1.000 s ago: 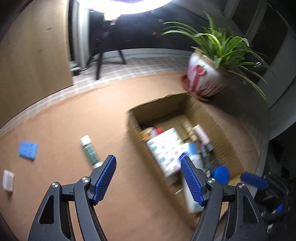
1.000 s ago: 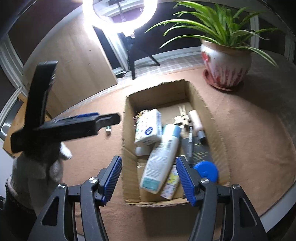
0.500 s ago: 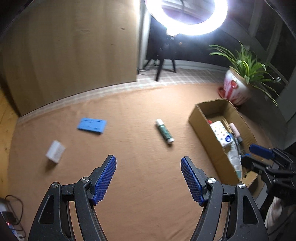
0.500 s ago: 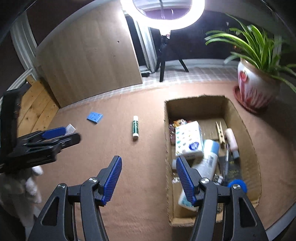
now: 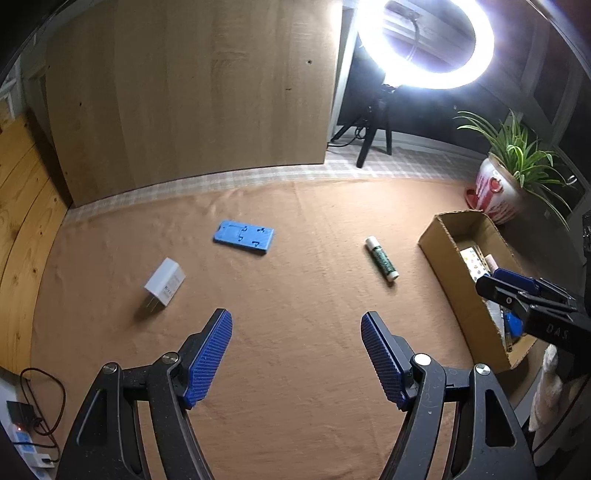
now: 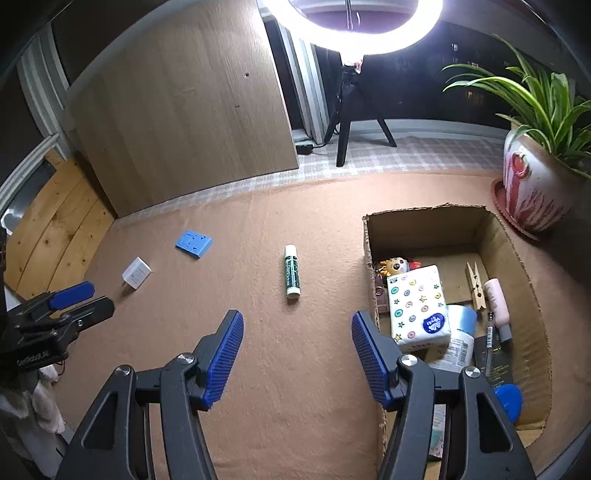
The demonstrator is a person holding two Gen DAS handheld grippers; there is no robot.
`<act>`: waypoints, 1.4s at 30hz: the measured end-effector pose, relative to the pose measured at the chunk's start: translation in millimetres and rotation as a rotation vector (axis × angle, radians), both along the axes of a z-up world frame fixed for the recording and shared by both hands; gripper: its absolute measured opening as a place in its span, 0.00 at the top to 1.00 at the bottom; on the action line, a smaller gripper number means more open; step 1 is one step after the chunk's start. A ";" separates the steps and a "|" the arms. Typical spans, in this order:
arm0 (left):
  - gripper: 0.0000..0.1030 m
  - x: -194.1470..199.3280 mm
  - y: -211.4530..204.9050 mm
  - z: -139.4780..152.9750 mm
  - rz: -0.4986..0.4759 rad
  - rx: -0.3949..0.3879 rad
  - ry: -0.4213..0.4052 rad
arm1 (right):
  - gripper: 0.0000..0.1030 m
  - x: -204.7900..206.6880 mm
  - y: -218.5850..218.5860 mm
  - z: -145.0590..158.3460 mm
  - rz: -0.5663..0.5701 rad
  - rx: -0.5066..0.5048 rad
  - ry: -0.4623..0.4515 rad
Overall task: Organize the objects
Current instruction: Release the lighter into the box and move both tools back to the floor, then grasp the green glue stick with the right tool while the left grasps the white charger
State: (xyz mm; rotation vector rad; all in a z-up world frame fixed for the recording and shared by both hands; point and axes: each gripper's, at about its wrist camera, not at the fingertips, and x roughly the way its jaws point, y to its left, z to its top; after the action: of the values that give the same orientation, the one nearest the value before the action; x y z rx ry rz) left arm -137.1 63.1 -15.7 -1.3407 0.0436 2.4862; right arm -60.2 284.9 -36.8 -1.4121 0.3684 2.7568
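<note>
Three loose items lie on the brown cloth: a blue flat plate (image 5: 244, 236) (image 6: 194, 243), a white plug adapter (image 5: 164, 281) (image 6: 136, 273) and a green-and-white tube (image 5: 382, 258) (image 6: 291, 270). A cardboard box (image 5: 447, 251) (image 6: 369, 254) at the right holds a tissue pack (image 6: 419, 306), bottles, a clothes peg and other items. My left gripper (image 5: 295, 350) is open and empty above the cloth, short of the loose items. My right gripper (image 6: 297, 354) is open and empty beside the box's left wall; it also shows in the left wrist view (image 5: 517, 295).
A potted plant (image 6: 535, 184) stands beyond the box at the right. A wooden board (image 5: 192, 96) and a ring light on a tripod (image 6: 351, 22) stand behind the cloth. A power strip with cable (image 5: 26, 435) lies at the near left.
Both grippers have drawn back and swung left from over the box. The loose plate, adapter and tube have come into view. Both stayed open and empty.
</note>
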 end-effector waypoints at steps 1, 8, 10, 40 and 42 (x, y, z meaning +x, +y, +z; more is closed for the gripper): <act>0.27 -1.9 -4.2 -2.7 0.008 0.005 -0.007 | 0.45 -2.3 0.2 -1.7 0.003 -0.006 -0.008; 0.27 -19.3 -28.8 -27.0 0.065 0.020 -0.057 | 0.45 -24.2 4.1 -14.0 0.013 -0.059 -0.069; 0.27 -22.3 -35.1 -32.8 0.081 0.018 -0.063 | 0.45 -32.2 6.6 -17.6 0.020 -0.088 -0.081; 0.27 -83.1 -118.5 -84.1 0.237 -0.001 -0.116 | 0.65 -142.0 -4.8 -92.6 0.022 -0.046 -0.314; 0.27 -89.0 -119.5 -87.2 0.229 -0.012 -0.115 | 0.66 -143.8 -5.7 -96.1 0.018 -0.045 -0.322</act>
State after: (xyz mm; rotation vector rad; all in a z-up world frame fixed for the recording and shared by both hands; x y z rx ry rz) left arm -226.1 -56.5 -102.9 -1.5703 -0.1277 2.5899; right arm -204.1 279.1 -132.9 -1.8390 0.4075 2.4843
